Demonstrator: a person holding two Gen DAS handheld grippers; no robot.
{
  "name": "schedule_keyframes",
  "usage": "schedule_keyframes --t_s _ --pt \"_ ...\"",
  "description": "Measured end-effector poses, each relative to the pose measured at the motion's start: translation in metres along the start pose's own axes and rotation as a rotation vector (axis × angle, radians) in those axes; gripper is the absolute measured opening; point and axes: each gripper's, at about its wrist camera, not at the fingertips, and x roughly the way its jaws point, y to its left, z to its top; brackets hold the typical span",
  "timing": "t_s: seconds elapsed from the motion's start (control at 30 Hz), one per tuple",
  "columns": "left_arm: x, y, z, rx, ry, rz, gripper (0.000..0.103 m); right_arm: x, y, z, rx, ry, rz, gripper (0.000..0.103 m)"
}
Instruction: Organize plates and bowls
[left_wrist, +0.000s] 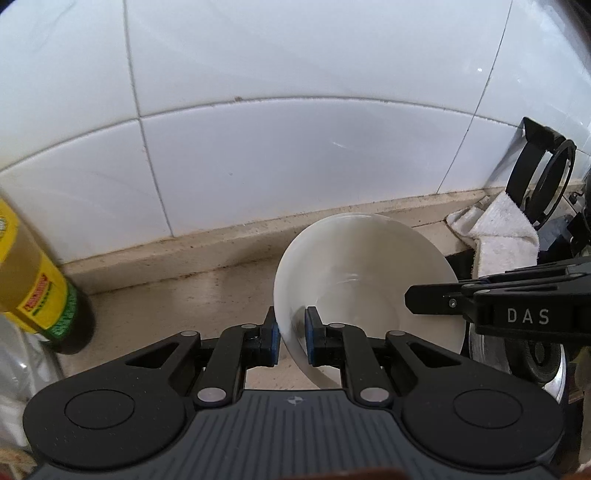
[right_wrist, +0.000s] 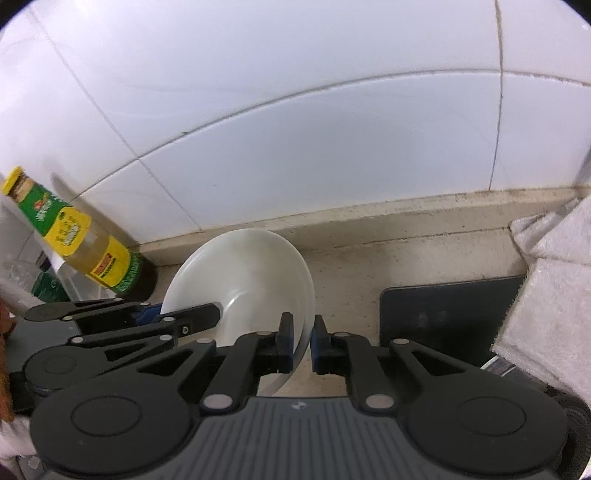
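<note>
A white bowl (left_wrist: 365, 266) is held above the beige counter, near the tiled wall. My left gripper (left_wrist: 291, 334) is shut on the bowl's left rim, one pad outside and one inside. My right gripper (right_wrist: 303, 341) is shut on the bowl's right rim (right_wrist: 258, 280) in the same way. In the left wrist view the right gripper's fingers (left_wrist: 436, 297) reach in from the right over the bowl. In the right wrist view the left gripper's fingers (right_wrist: 195, 319) reach in from the left.
A yellow-labelled bottle (left_wrist: 33, 280) stands at the left by the wall; it also shows in the right wrist view (right_wrist: 85, 240). A white towel (left_wrist: 498, 232) and black gear lie at the right. A dark mat (right_wrist: 447, 314) lies on the counter (right_wrist: 362, 280).
</note>
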Motion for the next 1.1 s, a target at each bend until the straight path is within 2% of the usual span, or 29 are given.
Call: schedule_keyframes --t_s 0.2,0.6,1.1 --pt "-0.027 0.001 -0.008 -0.004 -0.029 0.03 0.019 -0.016 0.02 -0.004 -0.04 -0.018 0.02 0.012" --pt "-0.073 0.022 -0.04 -0.018 -0.055 0.071 0.021 -0.039 0.056 -0.034 -0.116 -0.013 0.07 0.012" --pt "-0.083 0.023 -0.083 -0.033 -0.005 0.079 0.025 -0.037 0.064 -0.077 -0.124 0.063 0.09 0.013"
